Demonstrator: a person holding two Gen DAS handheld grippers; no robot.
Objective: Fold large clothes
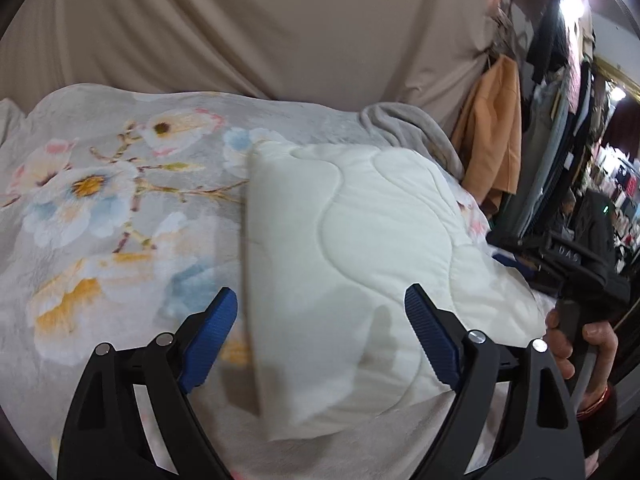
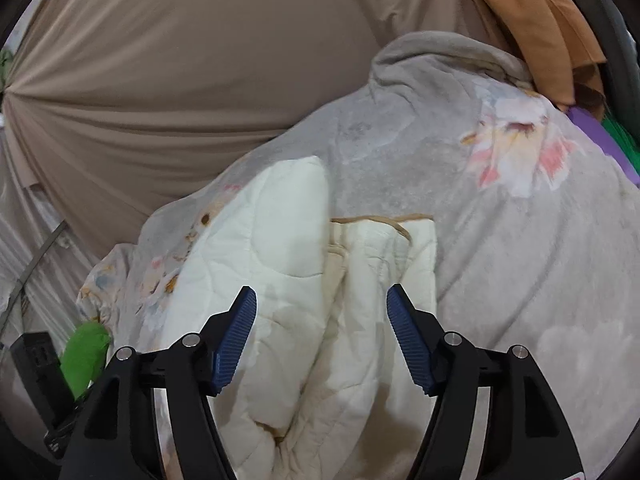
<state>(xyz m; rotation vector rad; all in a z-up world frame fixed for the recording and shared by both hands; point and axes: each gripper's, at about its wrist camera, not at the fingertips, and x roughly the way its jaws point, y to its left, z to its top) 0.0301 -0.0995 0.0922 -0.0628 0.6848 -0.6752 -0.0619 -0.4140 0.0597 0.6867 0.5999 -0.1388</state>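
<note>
Two tongs (image 1: 320, 308) (image 2: 320, 308) gape over one white quilted garment (image 1: 360, 240).

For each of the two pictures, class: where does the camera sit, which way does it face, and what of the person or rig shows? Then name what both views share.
Left wrist view: sits on the left gripper, looks forward and down over the white quilted garment on the floral blanket; its blue fingers stand open; the right hand shows at the right edge.
Right wrist view: sits on the right gripper, faces the garment's folded layers; its fingers stand open, no hand in view.
Shared: garment, blanket, beige curtain, orange cloth.
</note>
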